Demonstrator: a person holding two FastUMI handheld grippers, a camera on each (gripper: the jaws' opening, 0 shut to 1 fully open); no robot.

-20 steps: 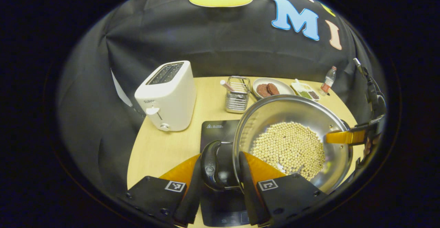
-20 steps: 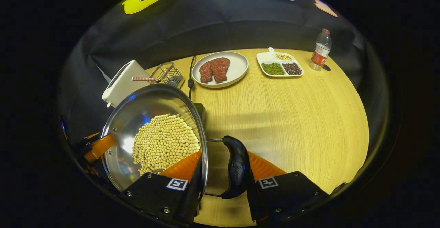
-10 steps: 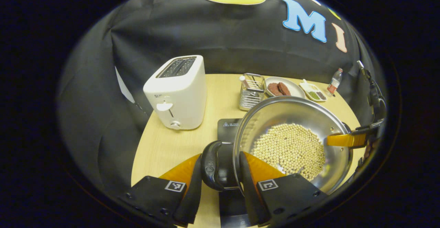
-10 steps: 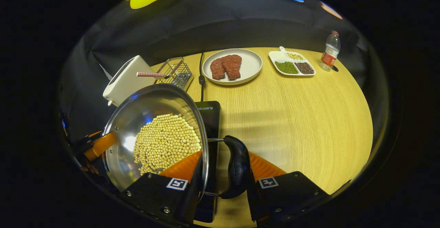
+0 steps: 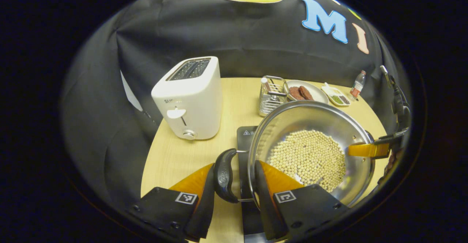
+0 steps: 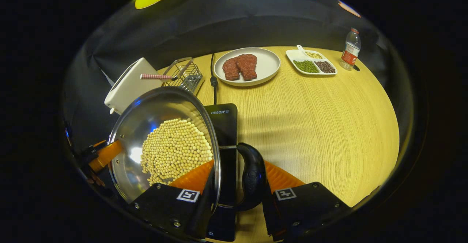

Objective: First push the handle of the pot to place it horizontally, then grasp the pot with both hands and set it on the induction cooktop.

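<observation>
A steel pot (image 5: 310, 126) with soybeans in it hangs over the black induction cooktop (image 5: 244, 140), held between both grippers. My left gripper (image 5: 234, 195) is shut on the pot's black side handle (image 5: 223, 175), one finger outside the handle and one inside the rim. In the right gripper view, my right gripper (image 6: 237, 195) clamps the opposite black handle (image 6: 252, 177) the same way. There the pot (image 6: 146, 115) covers the left part of the cooktop (image 6: 225, 126). Each gripper's orange finger shows across the pot in the other's view.
A white toaster (image 5: 188, 98) stands left of the cooktop, a wire basket (image 5: 270, 98) behind it. On the wooden table (image 6: 321, 126) at the back are a plate (image 6: 268, 62) of meat, a divided dish (image 6: 310, 62) and a bottle (image 6: 349, 51). A cable (image 6: 213, 78) runs back from the cooktop.
Both grippers have carried the pot leftwards across the cooktop. More of the cooktop now shows at the right handle, less at the left one. Both grips are unchanged.
</observation>
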